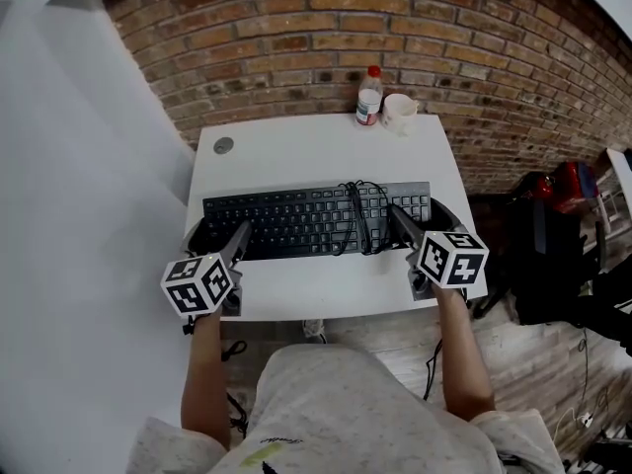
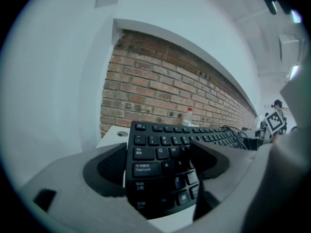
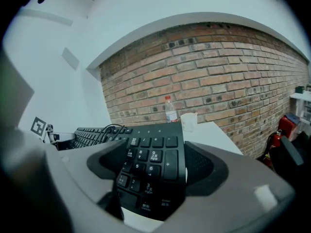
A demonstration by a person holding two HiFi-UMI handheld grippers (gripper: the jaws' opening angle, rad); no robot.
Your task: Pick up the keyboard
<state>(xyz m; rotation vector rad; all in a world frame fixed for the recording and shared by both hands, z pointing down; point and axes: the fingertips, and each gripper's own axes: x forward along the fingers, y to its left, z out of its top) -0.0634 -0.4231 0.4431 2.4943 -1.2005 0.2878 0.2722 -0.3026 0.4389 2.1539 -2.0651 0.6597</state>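
Brick wall, red-brown, fills the background. Against it stands a white table, seen from above by a person standing at its near edge.

A black keyboard lies lengthwise across the middle of the table. No view shows whether it is resting on the surface or barely raised.

The left gripper is at the keyboard's left end. Its jaws are nearly closed and appear to pinch the board through its thickness, one jaw over the letter keys and the other behind the board. The right gripper appears to hold the number-pad end the same way, its jaws drawn in on the board.

A clear bottle with a red cap stands at the far edge of the table. A white cup stands just beside it. Both are well apart from the keyboard.

A loose black cable lies coiled on top of the keys, right of centre.

Likely risks:
- If one end rises faster than the other, the board would tilt, and the unsecured coil could slide off and dangle or snag.
- Each hold covers only a small area at one end, so the board could slip or twist out.
- Swinging the board toward the wall could knock over the bottle or cup.
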